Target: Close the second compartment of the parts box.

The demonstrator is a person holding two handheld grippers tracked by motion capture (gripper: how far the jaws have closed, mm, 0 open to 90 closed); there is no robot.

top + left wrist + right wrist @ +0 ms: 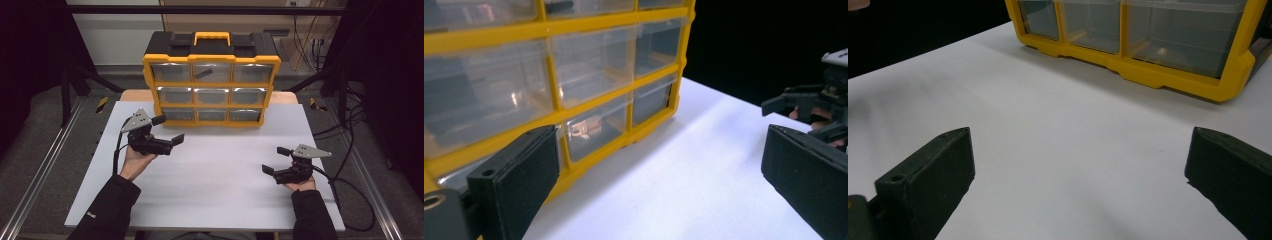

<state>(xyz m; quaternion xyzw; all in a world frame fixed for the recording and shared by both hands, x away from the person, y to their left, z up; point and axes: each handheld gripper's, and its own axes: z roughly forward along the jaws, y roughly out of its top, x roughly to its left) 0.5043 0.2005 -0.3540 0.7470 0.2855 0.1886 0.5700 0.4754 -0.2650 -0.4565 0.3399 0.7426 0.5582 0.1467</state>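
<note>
While both claws gape wide, the left claw (167, 129) sits just beside the drawer cabinet's (211, 90) bottom-left drawer (178, 114).

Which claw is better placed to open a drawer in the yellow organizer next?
Left. The left claw is open beside the organizer, near its bottom-left drawer; the right claw is farther away.

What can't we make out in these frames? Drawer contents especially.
- Drawer cabinet, high view: glare on the clear fronts hides most contents; the dark item in the top middle drawer is too small to name.
- Left gripper view: top drawer row cut off by the edge.
- Right gripper view: upper rows cut off.
</note>
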